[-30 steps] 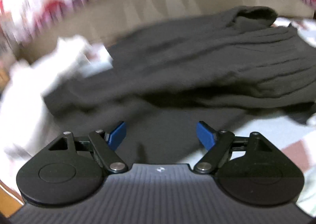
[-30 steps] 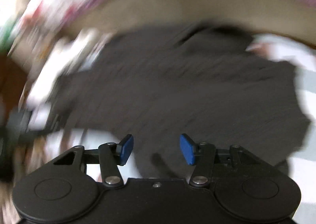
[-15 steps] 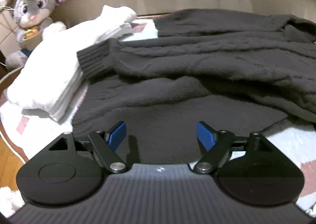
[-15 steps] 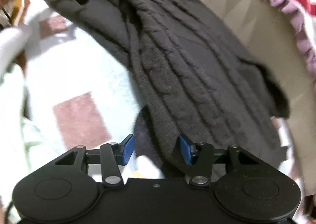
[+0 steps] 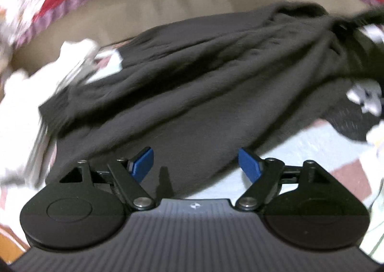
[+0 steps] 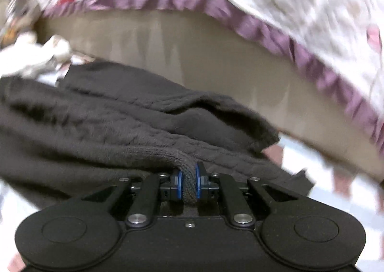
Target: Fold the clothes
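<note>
Dark knit sweater (image 5: pixel 204 94) lies rumpled across a pale checked blanket (image 5: pixel 307 152), spread wide from lower left up to the far right, with cable ribs and folds bunched along its top edge. In the right wrist view the sweater (image 6: pixel 120 132) fills the lower left, and a thick rolled edge of it is pinched between the blue pads (image 6: pixel 178 184) of the right gripper (image 6: pixel 188 184), jaws nearly together on the knit. Left gripper (image 5: pixel 195 164) hangs over the near hem with its jaws wide apart and nothing between them; its blue pads (image 5: pixel 144 161) do not appear to touch the cloth, though blur makes that hard to judge. White clothes (image 5: pixel 36 75) pile at the sweater's left edge, smeared by motion, shape unclear. At far right a dark patch with white bits (image 5: pixel 360 104) is too blurred to name. Behind the sweater runs a tan wall (image 6: pixel 216 60), topped by a floral cover with purple trim (image 6: pixel 288 8). Bare blanket shows near right of the sweater hem.
</note>
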### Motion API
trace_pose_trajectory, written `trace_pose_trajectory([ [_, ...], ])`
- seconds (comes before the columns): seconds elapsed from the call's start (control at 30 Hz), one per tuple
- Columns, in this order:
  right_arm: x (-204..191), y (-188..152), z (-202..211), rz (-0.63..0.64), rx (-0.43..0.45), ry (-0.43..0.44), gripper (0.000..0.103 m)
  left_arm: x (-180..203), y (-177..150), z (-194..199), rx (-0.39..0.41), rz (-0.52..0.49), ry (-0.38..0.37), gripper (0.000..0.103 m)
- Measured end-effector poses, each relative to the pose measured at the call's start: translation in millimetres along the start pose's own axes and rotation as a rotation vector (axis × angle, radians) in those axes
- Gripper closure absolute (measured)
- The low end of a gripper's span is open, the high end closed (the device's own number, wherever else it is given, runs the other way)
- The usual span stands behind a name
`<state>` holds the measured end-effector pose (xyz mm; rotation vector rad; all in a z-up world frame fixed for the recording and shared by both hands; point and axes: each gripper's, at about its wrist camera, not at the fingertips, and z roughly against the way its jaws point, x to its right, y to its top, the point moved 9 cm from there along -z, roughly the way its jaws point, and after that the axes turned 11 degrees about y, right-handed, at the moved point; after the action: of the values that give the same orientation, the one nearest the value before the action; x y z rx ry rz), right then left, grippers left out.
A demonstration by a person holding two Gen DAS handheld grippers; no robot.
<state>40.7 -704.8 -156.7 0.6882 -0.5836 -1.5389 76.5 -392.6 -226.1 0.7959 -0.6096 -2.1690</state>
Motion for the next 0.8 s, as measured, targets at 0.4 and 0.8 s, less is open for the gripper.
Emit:
trace_pose_trajectory([
  [0.4,22,-35,-22,-0.222,-0.031,0.048,0.049,37,30,-30,0.086,-0.175,0.044,0.093],
  [0.8,29,-67,43,-0.586,-0.14,0.066,0.032,-28,70,41,0.278,0.242,-0.091,0.098],
])
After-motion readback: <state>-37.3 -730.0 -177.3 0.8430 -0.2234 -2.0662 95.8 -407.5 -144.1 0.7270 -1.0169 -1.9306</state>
